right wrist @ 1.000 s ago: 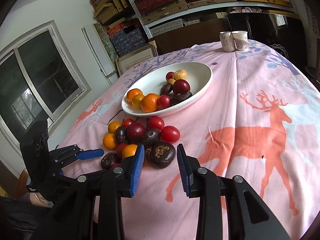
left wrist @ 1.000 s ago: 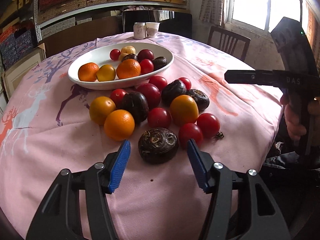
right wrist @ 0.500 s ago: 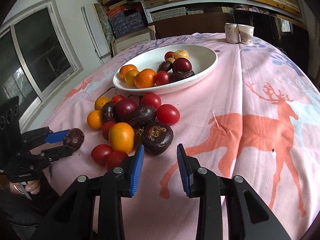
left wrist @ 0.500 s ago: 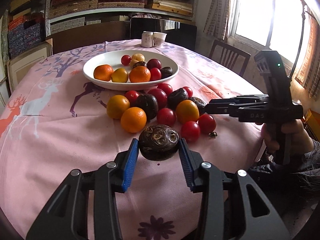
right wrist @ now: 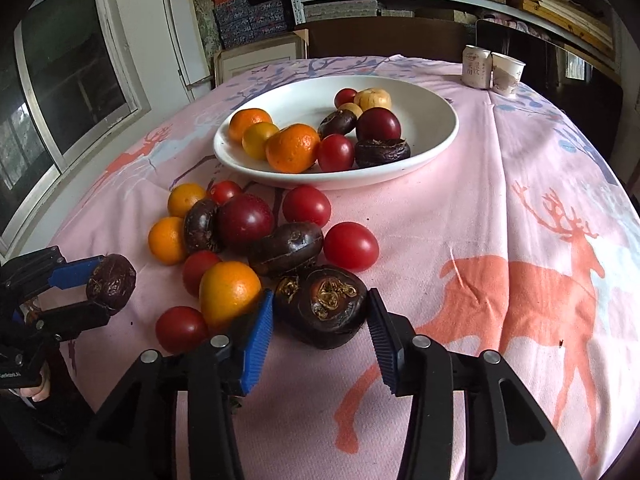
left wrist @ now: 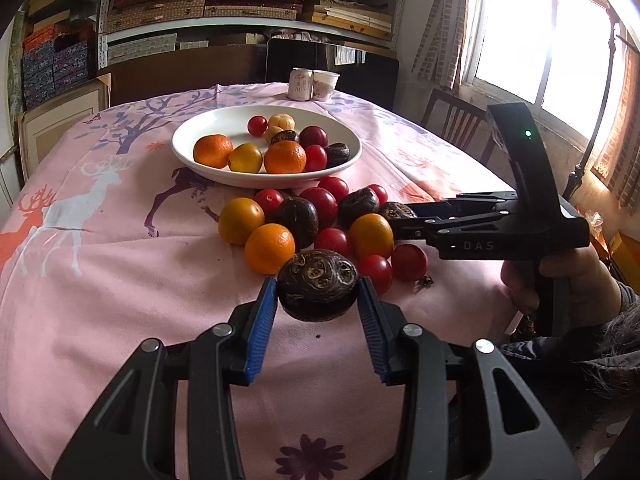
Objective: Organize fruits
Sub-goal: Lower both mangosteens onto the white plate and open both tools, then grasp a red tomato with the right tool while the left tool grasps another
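My left gripper (left wrist: 318,298) is shut on a dark brown water chestnut (left wrist: 317,286) and holds it above the pink cloth; it also shows in the right wrist view (right wrist: 111,283). My right gripper (right wrist: 320,312) is open, its blue pads on either side of another dark chestnut (right wrist: 330,306) that lies on the cloth. A heap of oranges (right wrist: 229,294), red tomatoes (right wrist: 350,246) and dark fruits lies before the white bowl (right wrist: 440,136), which holds several fruits. The right gripper shows in the left wrist view (left wrist: 404,220), reaching into the heap.
A can (right wrist: 476,67) and a paper cup (right wrist: 506,72) stand at the table's far edge. A chair (left wrist: 456,124) stands by the window. Shelves with boxes fill the back wall. The round table's edge (left wrist: 472,320) runs near my right hand.
My left gripper has shut on the chestnut and lifted it. My right gripper has moved forward until its open pads flank the other chestnut.
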Motion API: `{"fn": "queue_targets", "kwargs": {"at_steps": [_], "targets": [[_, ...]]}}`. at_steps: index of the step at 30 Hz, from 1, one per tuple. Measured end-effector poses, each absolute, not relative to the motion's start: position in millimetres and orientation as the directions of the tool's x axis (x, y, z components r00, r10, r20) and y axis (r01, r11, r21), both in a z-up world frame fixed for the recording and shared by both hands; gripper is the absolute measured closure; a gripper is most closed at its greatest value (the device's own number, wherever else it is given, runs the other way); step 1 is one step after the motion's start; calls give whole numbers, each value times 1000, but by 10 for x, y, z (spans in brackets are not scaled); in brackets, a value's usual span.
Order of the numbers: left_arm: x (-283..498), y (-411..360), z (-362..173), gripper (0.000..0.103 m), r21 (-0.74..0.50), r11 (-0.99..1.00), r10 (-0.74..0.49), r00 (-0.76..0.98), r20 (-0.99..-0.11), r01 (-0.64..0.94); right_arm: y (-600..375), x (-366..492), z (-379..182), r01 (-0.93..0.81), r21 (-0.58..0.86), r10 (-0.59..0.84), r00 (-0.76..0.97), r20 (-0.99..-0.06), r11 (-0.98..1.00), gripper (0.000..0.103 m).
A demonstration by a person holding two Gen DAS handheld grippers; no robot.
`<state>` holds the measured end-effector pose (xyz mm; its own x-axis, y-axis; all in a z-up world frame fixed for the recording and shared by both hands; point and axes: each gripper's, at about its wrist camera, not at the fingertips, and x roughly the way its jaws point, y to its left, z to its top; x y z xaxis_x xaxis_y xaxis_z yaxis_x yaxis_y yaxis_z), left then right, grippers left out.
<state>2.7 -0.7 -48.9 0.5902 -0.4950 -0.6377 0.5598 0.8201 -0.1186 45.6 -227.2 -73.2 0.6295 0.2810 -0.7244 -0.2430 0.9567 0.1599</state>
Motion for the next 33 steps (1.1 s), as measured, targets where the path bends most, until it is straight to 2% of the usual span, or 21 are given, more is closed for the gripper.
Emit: {"fn": "queue_targets", "kwargs": {"at_steps": [6,10,17,22,23,24,26,33], "targets": [[118,6,-297,63,-115,825,-502,624,-599,553,-2621,346,-442,-224,275,351,694,-629,935,57],[414,-99,-132,63,-105,837,-489,648,-584,538,-2759,555,-257,-207,308,359,714,-602,929,57],[1203,-463,53,63,-76,852,-459,670,-583,518,-2751,1288,-110,-178,305,333,729,-598,936,57],[1763,-688,-44,61,-64,875,-409,662,-628,480,-2829,1834,-181,-132,376,347,726,-593,917,55],[1831,-677,-68,58,-78,881,-404,657,-637,467,-2867,1883,-205,-119,406,361,718,-595,906,51],[1856,-642,-81,56,-96,885,-406,653,-640,456,-2892,1877,-225,-115,436,379,715,-588,893,47],[1788,-557,-81,44,-128,882,-427,650,-628,454,-2858,1769,-229,-132,425,384,713,-587,895,46],[1038,-220,-151,40,-91,860,-443,647,-621,502,-2597,899,-335,-264,324,415,666,-620,908,47]]}}
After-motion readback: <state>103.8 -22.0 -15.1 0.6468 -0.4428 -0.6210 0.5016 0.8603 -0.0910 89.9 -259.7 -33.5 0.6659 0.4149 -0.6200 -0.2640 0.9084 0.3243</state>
